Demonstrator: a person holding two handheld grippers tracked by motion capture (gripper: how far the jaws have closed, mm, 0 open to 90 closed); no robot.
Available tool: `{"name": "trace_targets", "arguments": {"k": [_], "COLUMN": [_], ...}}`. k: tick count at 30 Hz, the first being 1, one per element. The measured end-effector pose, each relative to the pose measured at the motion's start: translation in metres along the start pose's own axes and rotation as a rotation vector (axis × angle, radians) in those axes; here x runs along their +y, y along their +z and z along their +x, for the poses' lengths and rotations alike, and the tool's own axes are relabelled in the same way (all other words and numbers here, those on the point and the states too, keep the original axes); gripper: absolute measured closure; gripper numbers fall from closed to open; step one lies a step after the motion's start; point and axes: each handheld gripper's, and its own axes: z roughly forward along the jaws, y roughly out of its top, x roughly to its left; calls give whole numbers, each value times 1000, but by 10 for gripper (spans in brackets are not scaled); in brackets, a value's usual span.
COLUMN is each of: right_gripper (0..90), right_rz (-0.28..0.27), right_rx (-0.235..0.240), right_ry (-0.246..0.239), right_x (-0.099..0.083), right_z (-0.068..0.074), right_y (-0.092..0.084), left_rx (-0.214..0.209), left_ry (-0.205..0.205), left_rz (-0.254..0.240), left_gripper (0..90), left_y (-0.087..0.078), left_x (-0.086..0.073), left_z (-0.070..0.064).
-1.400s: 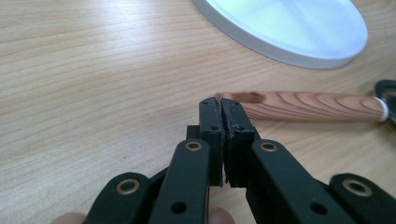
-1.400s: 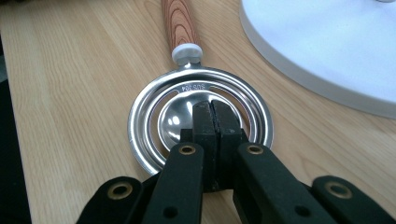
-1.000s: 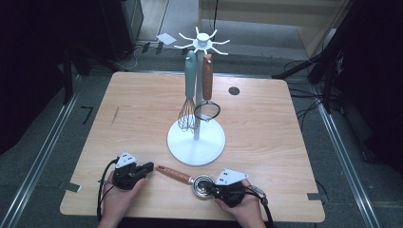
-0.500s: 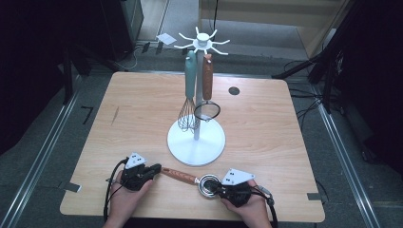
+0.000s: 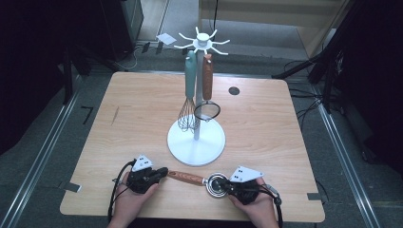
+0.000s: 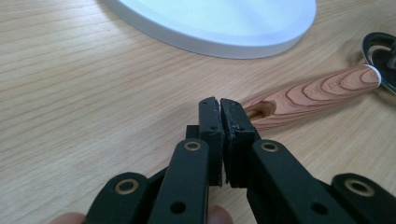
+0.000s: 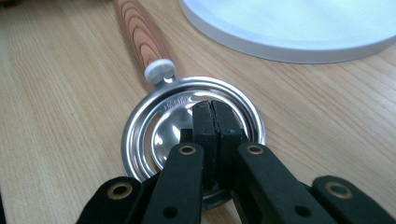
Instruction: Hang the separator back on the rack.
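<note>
Utensil [image 5: 199, 179] betw. L [image 5: 159, 174] & R hand-held grippers [image 5: 223, 184]

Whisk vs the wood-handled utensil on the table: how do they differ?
The whisk hangs upright from the white rack; the wood-handled utensil lies flat on the table between the tongs. The whisk's handle is pale teal, the utensil's brown wood grain. The whisk ends in wire loops, the utensil in a shiny slotted metal cup. Both are kitchen tools.

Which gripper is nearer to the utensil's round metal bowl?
Right. The right gripper, shut, is over the metal bowl; the left gripper, shut, sits at the far end of the wooden handle.
</note>
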Motion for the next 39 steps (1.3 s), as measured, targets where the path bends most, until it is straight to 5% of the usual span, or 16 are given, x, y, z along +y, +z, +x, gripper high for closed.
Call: {"name": "trace_targets", "arguments": {"k": [7, 13, 22, 25, 31, 33, 39], "right_gripper": [876, 824, 733, 654, 677, 653, 638], "right_rz": [4, 8, 134, 186, 297, 329, 352], "right_rx": [34, 63, 75, 90, 108, 110, 139], "right_ry": [8, -48, -207, -212, -298, -291, -313], "right_x": [2, 9, 30, 38, 49, 53, 66], "right_z": [-6, -9, 4, 3, 6, 7, 6], "right_y": [-10, -13, -16, -15, -6, -1, 3], "left_rx": [-28, -49, -69, -70, -80, -81, -66], "left_ry": [16, 34, 49, 50, 48, 46, 12], "left_rz": [4, 9, 10, 10, 12, 8, -15], "left_gripper": [882, 883, 874, 874, 852, 847, 826], "left_y": [4, 8, 10, 11, 10, 7, -5], "left_x": [0, 0, 0, 0, 0, 0, 1], "left_z": [-9, -19, -25, -26, -25, -23, -9]}}
